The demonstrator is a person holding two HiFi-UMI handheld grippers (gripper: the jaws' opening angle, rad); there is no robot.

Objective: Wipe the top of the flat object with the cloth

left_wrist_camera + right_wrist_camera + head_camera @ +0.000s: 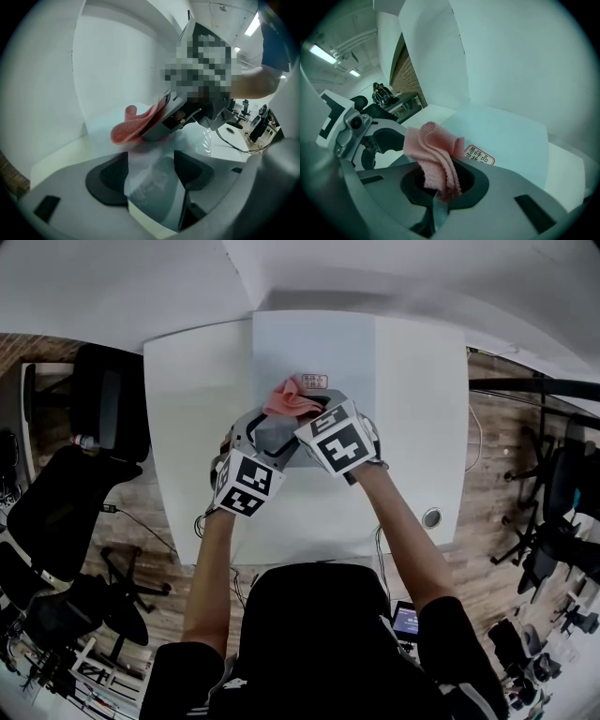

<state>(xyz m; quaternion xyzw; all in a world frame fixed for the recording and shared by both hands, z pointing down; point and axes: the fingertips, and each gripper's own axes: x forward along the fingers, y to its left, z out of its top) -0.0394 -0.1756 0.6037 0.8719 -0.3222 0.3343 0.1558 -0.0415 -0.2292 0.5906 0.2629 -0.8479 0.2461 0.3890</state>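
A pale flat object (pixel 314 343) lies on the white table (pixel 187 409), with a red-edged label (pixel 314 381) near its far end. Bunched on its top beside the label sits a pink cloth (pixel 289 397), and my right gripper (pixel 311 411) is shut on it. In the right gripper view the cloth (pixel 433 147) stands up out of the closed jaws of the right gripper (pixel 443 185), close to the label (pixel 479 154). My left gripper (pixel 253 439) is at the object's left edge. Its pads (pixel 108 178) press on a pale part of the flat object (pixel 105 126) between them.
Black office chairs (pixel 108 399) stand left of the table, and more chairs (pixel 562 512) stand to the right. A round cable grommet (pixel 431 517) sits near the table's front right corner. Cables hang off the front edge. A small lit screen (pixel 406 619) lies below.
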